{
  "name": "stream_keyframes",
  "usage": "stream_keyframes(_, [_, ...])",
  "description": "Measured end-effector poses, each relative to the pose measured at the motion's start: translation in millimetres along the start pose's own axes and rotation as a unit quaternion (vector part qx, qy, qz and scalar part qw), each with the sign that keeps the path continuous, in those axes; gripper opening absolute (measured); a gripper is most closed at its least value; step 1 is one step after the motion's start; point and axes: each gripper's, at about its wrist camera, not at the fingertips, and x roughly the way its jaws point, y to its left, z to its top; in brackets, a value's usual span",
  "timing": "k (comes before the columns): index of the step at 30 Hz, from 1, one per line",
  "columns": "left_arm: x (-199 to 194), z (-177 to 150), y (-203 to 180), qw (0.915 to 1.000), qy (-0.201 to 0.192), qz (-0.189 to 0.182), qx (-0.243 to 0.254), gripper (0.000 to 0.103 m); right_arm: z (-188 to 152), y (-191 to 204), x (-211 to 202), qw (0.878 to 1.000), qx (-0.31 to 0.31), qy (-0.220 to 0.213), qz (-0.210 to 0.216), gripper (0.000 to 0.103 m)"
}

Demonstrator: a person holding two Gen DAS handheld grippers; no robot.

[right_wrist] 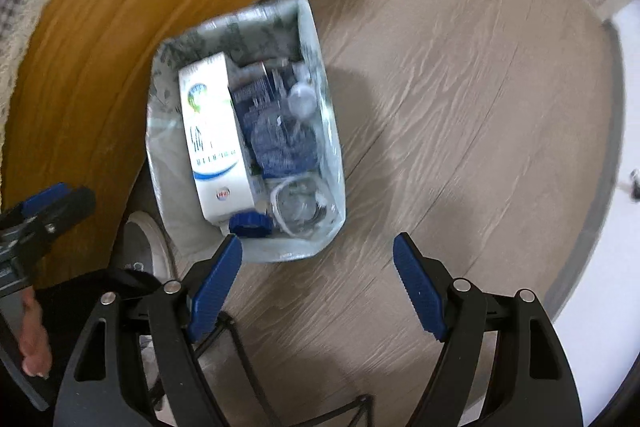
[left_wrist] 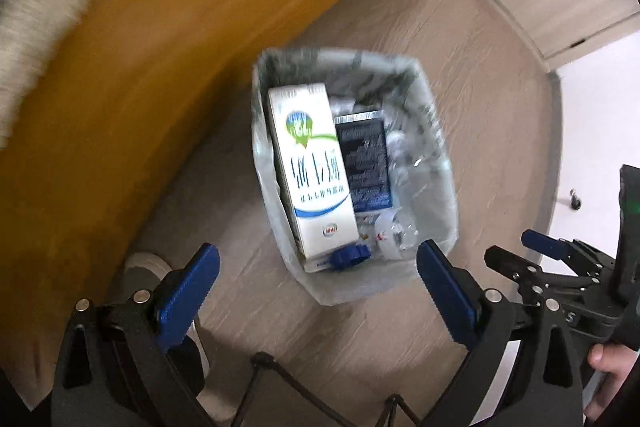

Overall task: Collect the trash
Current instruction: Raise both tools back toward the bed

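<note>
While both grippers hang wide open and empty, the left gripper (left_wrist: 316, 291) and right gripper (right_wrist: 318, 283) point down at a lined bin (left_wrist: 436, 131) holding a milk carton (left_wrist: 308, 163).

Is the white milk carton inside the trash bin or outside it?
Inside. The milk carton lies within the lined bin, beside a dark blue packet and clear plastic trash.
</note>
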Motion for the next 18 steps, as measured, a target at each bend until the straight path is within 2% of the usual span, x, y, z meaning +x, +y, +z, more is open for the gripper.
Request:
stream_keyframes(2, [-33, 0, 3, 0.9992, -0.037, 0.015, -0.005, 0.096, 5, 9, -20, 0.999, -0.019, -0.022, -0.021, 0.075])
stream_keyframes(4, [-81, -5, 8, 0.9953, -0.096, 0.016, -0.001, 0.096, 10, 19, -42, 0.998, -0.032, -0.044, -0.034, 0.075])
stream_keyframes(7, [-153, -19, 25, 0.9837, -0.18, 0.006, 0.001, 0.096, 22, 41, -79, 0.994, -0.051, -0.088, -0.044, 0.075])
stream_keyframes(9, [-192, -30, 45, 0.9754, -0.22, 0.003, -0.004, 0.096, 30, 64, -99, 0.991, -0.067, -0.111, -0.039, 0.075])
stream_keyframes(14, [-284, -59, 134, 0.9515, -0.301, 0.023, -0.06, 0.096, 42, 153, -149, 0.976, -0.124, -0.176, -0.009, 0.075])
stream_keyframes(18, [-350, -82, 240, 0.9222, -0.357, 0.051, -0.138, 0.096, 41, 244, -178, 0.96, -0.19, -0.205, 0.022, 0.075])
